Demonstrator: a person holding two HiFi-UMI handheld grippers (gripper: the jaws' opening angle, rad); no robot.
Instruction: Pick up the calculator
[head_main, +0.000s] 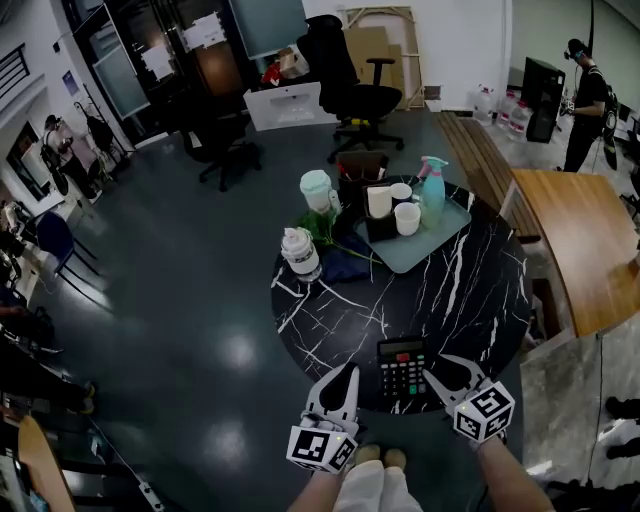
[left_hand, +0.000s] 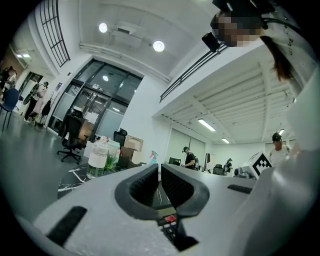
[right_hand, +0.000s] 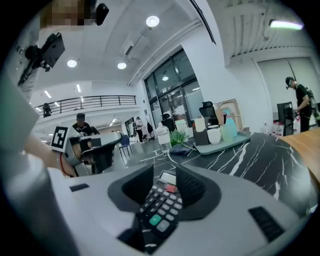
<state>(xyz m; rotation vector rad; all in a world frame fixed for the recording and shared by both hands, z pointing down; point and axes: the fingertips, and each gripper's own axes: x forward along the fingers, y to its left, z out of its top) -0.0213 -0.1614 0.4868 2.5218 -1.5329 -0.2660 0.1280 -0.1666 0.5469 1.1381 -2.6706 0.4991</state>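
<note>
- Open-plan office, swivel chairs and glass partitions behind; up front, a round black marble-veined table (head_main: 480, 300).
- Right gripper (right_hand: 164, 172) nosed down at the calculator (head_main: 402, 368), jaws parted, keypad showing between the pads, neither pad pressing.
- Left gripper (left_hand: 159, 172) just beside the calculator's left edge, jaws drawn together, nothing held.
- Calculator flat at the table's near rim, well apart from the tray (head_main: 440, 240) of cups and the spray bottle (head_main: 433, 190).
- Probably best taken by the thin side edges, clear of the keys, with the left gripper bracing against a slide.
- Hard to tell whether either gripper touches the casing; near end cut off beneath the right gripper; display unreadable.
</note>
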